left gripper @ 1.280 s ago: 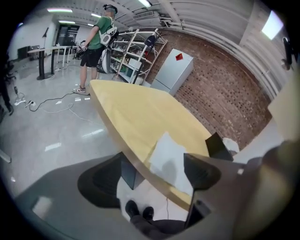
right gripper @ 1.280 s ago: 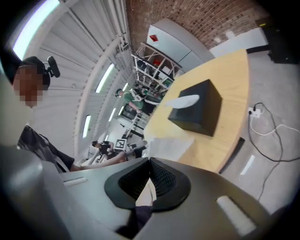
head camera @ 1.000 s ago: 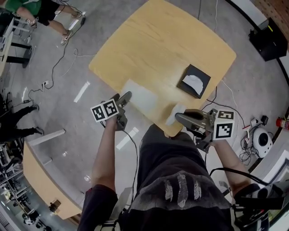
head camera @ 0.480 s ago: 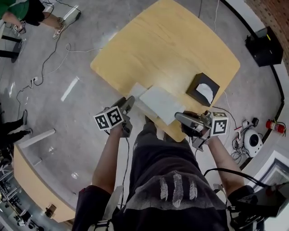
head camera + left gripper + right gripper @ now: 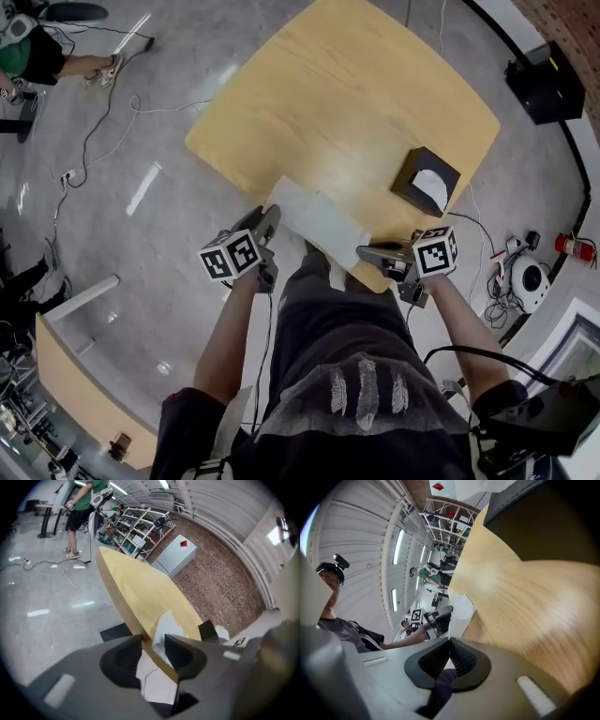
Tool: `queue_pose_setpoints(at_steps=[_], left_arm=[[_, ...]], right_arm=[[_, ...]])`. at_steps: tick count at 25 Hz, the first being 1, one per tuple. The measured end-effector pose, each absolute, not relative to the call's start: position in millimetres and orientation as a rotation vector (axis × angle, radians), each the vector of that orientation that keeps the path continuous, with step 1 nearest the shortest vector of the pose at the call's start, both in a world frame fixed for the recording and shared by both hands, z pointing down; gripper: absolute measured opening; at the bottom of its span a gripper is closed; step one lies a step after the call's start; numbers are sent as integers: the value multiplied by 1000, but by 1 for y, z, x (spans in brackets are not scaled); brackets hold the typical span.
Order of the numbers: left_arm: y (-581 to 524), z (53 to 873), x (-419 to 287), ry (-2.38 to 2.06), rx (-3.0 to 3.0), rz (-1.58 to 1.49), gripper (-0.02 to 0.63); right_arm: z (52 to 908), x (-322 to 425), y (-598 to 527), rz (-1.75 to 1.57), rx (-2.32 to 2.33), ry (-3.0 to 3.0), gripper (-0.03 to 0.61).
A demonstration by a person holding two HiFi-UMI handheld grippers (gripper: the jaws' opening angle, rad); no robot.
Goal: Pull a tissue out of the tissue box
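Left gripper [image 5: 153, 641] jaws, just closing, straddle tissue [image 5: 161, 630] and table [image 5: 328, 94] edge at 6 o'clock, half apart. Right gripper [image 5: 450, 641] jaws meet, holding nothing.

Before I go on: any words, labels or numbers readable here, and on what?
No text can be read.
Left cube, right cube: square patterns only, no letters.
Red sign on the white cabinet: too small to read.
Tissue box: no print visible.
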State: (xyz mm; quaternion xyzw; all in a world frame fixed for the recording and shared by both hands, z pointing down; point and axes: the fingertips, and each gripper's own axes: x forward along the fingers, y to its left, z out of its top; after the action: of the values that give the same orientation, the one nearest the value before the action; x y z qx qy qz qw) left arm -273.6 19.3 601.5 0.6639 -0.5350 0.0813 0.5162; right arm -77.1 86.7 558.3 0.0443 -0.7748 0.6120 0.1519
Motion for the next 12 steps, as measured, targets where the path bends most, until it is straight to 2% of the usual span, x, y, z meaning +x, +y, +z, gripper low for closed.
queue_pose_setpoints(at_steps=[4,8,12], left_arm=[[23,594,-276,-1369,1613,268,102],[25,585,-271,-1399,1655,320,5],[22,568,-245,-1363,1747,302,5]], right_arm=[[563,-69,94,1717,91,-2192,0],[567,-61,93,1709,95,-2184,0],[568,-65,94,1675,74,-2190,0]])
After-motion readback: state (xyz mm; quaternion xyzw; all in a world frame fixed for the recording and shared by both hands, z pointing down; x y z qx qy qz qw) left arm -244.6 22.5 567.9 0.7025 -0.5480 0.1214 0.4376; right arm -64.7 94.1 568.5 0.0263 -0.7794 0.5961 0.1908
